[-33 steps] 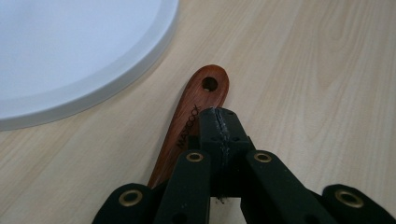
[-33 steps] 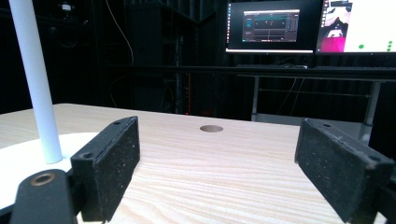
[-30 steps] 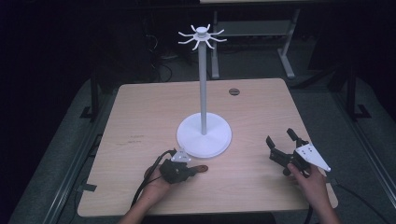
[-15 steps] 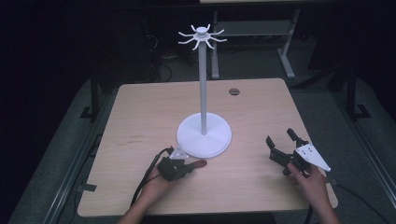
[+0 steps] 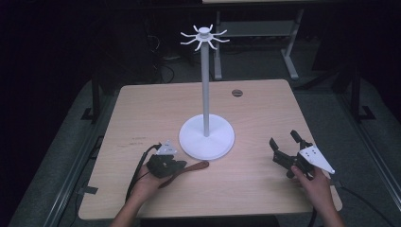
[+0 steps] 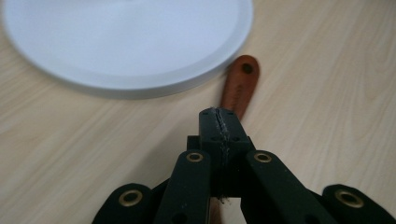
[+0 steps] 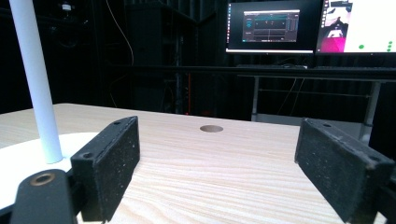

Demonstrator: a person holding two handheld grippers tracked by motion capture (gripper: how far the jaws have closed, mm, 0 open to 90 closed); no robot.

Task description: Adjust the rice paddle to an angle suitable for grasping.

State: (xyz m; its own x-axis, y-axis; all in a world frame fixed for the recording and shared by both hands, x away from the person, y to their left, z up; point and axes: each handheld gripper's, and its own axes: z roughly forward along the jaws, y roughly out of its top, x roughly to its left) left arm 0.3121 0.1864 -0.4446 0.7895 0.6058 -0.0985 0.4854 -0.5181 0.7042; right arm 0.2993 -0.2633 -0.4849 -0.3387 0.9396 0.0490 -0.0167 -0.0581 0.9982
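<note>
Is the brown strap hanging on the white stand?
No, the strap lies flat on the table beside the stand's base, with the left gripper shut on it.

In your left gripper view, the left tongs (image 6: pixel 219 122) cover the near end of the brown leather strap (image 6: pixel 239 84), so you cannot tell how much of it sits between the pads. The white stand base (image 6: pixel 126 42) is cut off by the top and left edges there and looks blurred. In your right gripper view, the stand's pole (image 7: pixel 35 79) runs out at the upper left, and the monitors (image 7: pixel 271 25) at the upper right are too small to read.
</note>
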